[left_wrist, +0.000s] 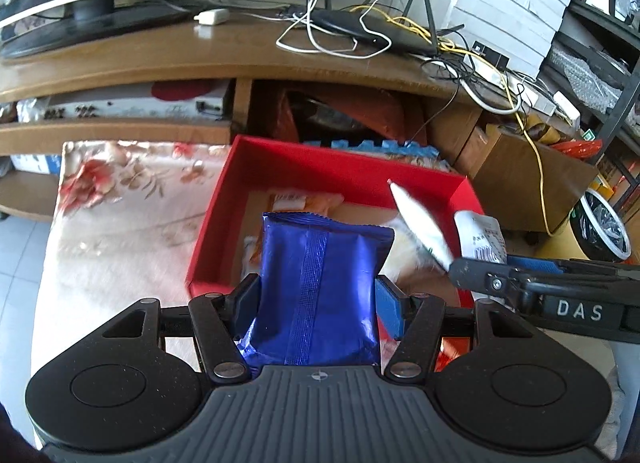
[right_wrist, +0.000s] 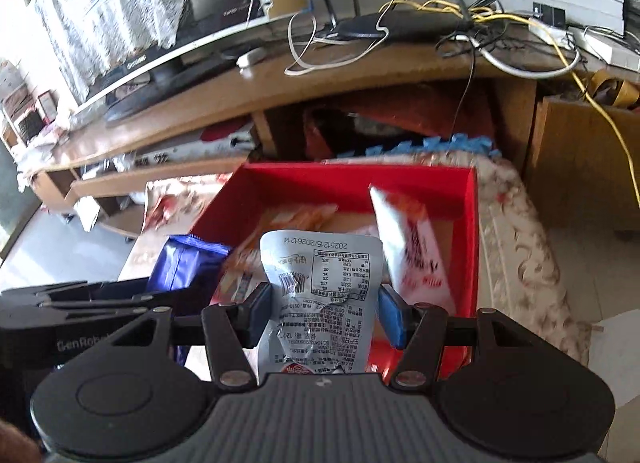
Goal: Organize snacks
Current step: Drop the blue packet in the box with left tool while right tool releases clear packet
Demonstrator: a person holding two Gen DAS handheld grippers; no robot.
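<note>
Partway done, by the look of it. Several packets already inside the red box (right_wrist: 472,223). Left gripper (left_wrist: 316,299) fingers pinching a blue snack packet (left_wrist: 320,287), right gripper (right_wrist: 324,313) fingers pinching a white printed pouch (right_wrist: 320,287); both above the box's near edge, not yet dropped in.

Daylight fills both views, strongest at the far left of the right wrist view, where the floor beside the wooden TV cabinet (right_wrist: 224,103) washes out to white. Glare streaks the cabinet top. The red box (left_wrist: 224,199) and the packets in it are smeared by motion blur. Fisheye distortion bows the cabinet edge, and the corners go black.
</note>
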